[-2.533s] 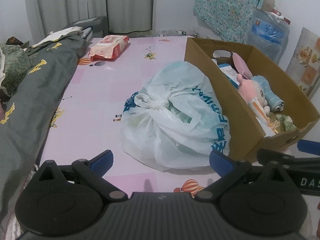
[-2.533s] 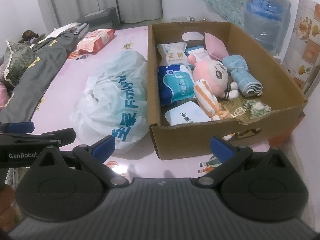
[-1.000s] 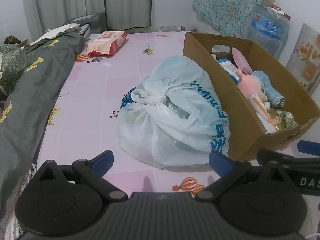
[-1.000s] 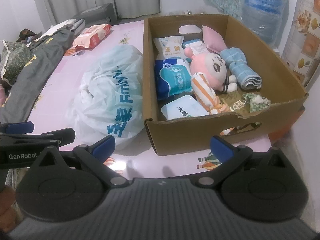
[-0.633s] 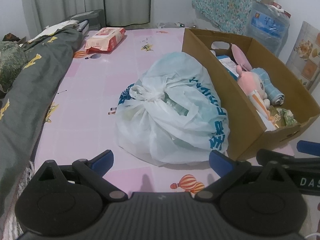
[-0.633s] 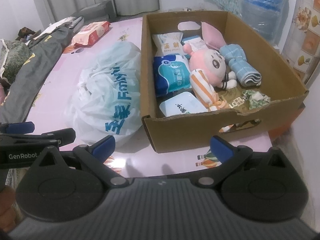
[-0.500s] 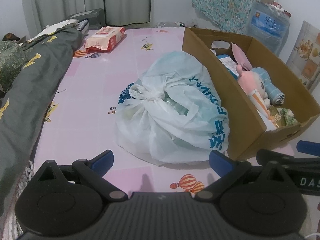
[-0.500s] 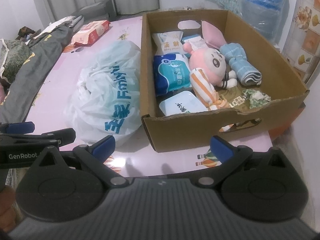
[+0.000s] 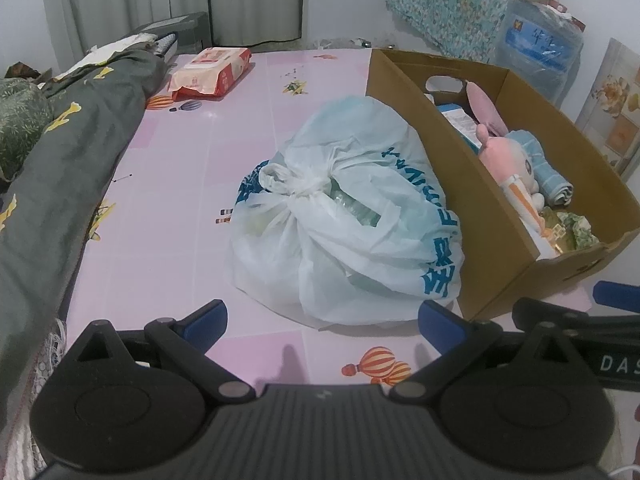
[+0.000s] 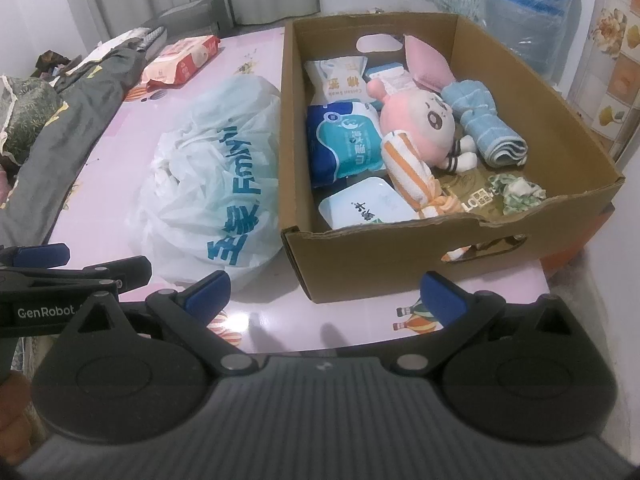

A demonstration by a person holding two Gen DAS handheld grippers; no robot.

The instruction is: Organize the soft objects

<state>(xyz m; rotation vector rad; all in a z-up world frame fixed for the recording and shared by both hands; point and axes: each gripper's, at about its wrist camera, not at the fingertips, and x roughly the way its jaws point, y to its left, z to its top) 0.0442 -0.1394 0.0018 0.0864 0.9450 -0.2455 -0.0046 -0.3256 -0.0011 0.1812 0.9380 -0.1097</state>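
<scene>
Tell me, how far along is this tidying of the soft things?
Partly done, it seems. The cardboard box already holds a pink plush toy, a rolled blue towel and some soft packs. Nothing is in hand: the left gripper and right gripper are both open and empty. Left outside are the tied white plastic bag beside the box and a red-and-white pack farther back.

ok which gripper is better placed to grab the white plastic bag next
Left, probably. The left gripper is open and faces the white plastic bag head-on, knot toward it. The right gripper, also open, faces the cardboard box, with the bag off to its left.
</scene>
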